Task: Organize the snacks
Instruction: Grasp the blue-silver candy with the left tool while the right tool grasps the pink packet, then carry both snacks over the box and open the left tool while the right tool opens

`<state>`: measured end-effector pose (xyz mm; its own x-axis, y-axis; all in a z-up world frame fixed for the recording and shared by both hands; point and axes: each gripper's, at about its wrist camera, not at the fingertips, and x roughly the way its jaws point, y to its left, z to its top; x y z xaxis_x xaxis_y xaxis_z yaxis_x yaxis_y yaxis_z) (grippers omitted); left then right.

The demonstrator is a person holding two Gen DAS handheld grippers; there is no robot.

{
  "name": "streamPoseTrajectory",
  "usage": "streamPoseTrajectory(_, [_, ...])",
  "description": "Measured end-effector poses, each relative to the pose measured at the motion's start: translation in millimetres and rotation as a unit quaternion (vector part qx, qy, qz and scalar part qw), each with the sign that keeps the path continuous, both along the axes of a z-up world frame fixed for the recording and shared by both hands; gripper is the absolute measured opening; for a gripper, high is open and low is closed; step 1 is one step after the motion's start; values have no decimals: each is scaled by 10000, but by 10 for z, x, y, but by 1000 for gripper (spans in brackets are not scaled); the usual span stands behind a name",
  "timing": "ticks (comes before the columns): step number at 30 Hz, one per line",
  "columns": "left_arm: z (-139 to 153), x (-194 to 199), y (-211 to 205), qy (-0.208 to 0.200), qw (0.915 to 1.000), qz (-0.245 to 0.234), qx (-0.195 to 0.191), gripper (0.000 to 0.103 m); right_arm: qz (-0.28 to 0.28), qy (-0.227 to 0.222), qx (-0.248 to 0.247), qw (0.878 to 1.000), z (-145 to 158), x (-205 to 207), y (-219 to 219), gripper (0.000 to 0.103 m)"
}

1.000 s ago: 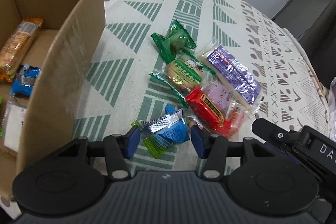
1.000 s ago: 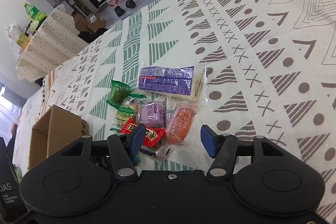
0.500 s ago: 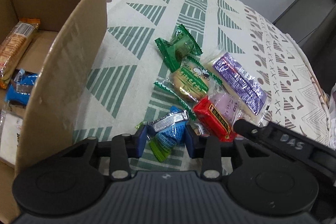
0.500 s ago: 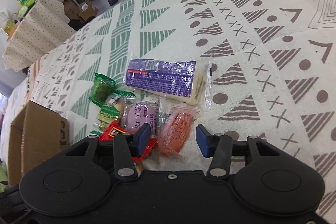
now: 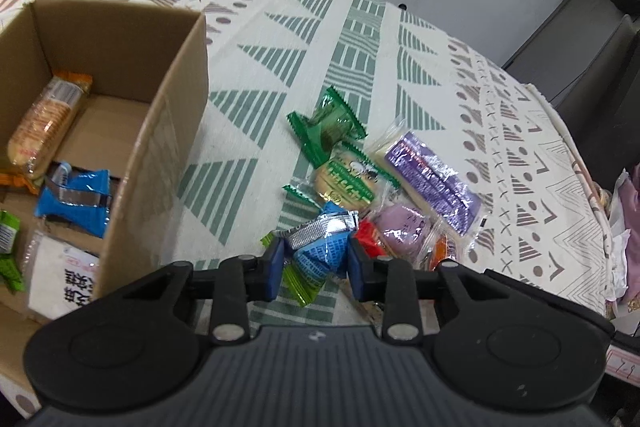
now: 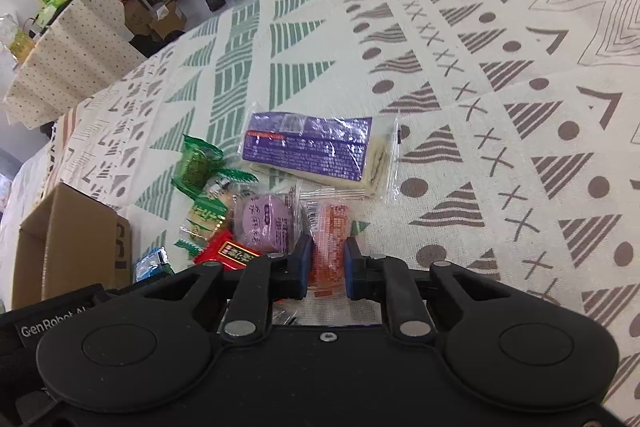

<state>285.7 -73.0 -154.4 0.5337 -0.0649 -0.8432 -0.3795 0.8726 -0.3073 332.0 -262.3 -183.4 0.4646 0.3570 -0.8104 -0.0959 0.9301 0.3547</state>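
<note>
A: Since the earlier frame, both claws had closed: the left gripper [image 5: 316, 263] pinched the crinkly blue foil snack packet [image 5: 320, 247].

B: The right gripper [image 6: 325, 263] clamped the orange plastic-wrapped snack [image 6: 330, 243], lengthwise between its fingers; the open brown cardboard box [image 5: 160, 131] lay left, nearer the left.

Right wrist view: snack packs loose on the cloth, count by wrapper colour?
Green: 2, green candy, green biscuit pack
Purple: 2, purple bar, purple round cake
Red: 1, red pack
Orange: 1, orange pack
Blue: 1, blue pack
Total: 7
</note>
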Motion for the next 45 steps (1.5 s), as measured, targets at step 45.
streamPoseTrajectory(45, [812,-732,1124,-560,9927,1015,332,32,1084,-1150,867,9836,861,-578,1029,15])
